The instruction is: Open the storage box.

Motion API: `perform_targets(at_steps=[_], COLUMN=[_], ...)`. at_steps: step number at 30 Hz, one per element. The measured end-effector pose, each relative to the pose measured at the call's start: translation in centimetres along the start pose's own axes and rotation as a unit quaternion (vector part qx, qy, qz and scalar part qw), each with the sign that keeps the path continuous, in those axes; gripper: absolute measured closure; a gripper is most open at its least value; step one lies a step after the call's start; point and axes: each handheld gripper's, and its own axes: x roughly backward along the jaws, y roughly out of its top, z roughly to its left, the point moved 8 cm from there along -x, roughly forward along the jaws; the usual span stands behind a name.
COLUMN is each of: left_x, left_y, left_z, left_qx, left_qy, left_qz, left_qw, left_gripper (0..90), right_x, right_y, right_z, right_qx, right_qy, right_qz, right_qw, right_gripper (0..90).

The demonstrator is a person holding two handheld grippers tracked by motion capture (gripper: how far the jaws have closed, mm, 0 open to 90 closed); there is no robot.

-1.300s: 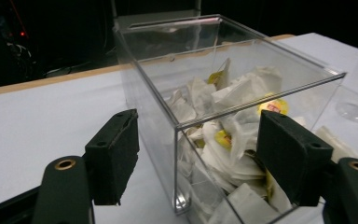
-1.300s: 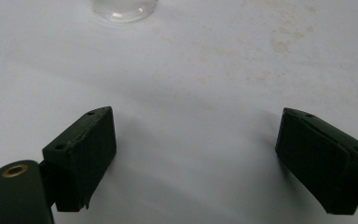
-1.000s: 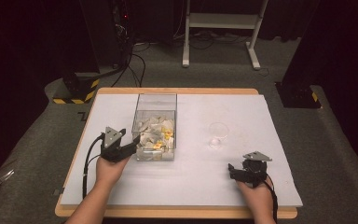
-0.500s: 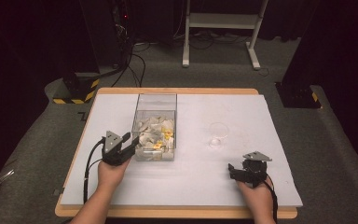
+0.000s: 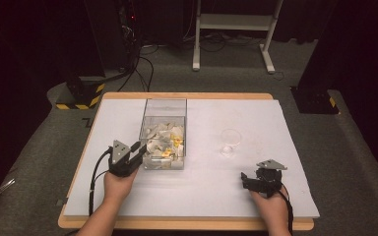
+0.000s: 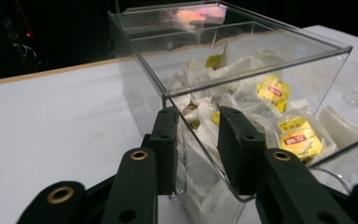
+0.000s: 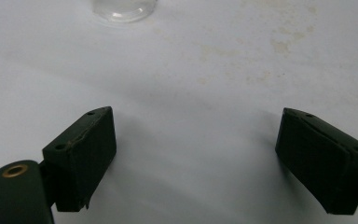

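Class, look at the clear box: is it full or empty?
Partly full: the clear box holds a loose pile of tea bags, well below its rim.

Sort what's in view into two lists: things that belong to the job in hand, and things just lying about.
In the job:
- left hand-held gripper, jaws just closed onto a corner wall of the box
- clear box
- tea bags inside it

Lying about:
- small clear glass on the table
- right hand-held gripper, open, idle
- white stand on the floor
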Motion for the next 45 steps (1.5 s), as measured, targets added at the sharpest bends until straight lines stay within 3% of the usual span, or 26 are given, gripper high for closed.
perform_targets(at_steps=[8, 33, 38, 45], left_x=[0.3, 2.2, 2.6, 1.8], left_y=[-0.1, -0.5, -0.4, -0.9], left_z=[-0.2, -0.8, -0.9, -1.2], left_qx=[0.006, 0.007, 0.007, -0.006], left_qy=[0.008, -0.002, -0.004, 0.010], left_qz=[-0.003, -0.002, -0.007, 0.008], left_qw=[0.9999, 1.0000, 0.9999, 0.9999], left_gripper=[73.3, 73.9, 78.6, 69.6], right_x=[0.0, 0.0, 0.0, 0.0], right_y=[0.0, 0.0, 0.0, 0.0], right_z=[0.0, 0.0, 0.0, 0.0], right_qx=[0.000, 0.000, 0.000, 0.000], right_qy=[0.000, 0.000, 0.000, 0.000], right_qz=[0.001, 0.000, 0.000, 0.000], right_qw=[1.0000, 1.0000, 1.0000, 1.0000], right_gripper=[12.1, 12.1, 12.1, 12.1])
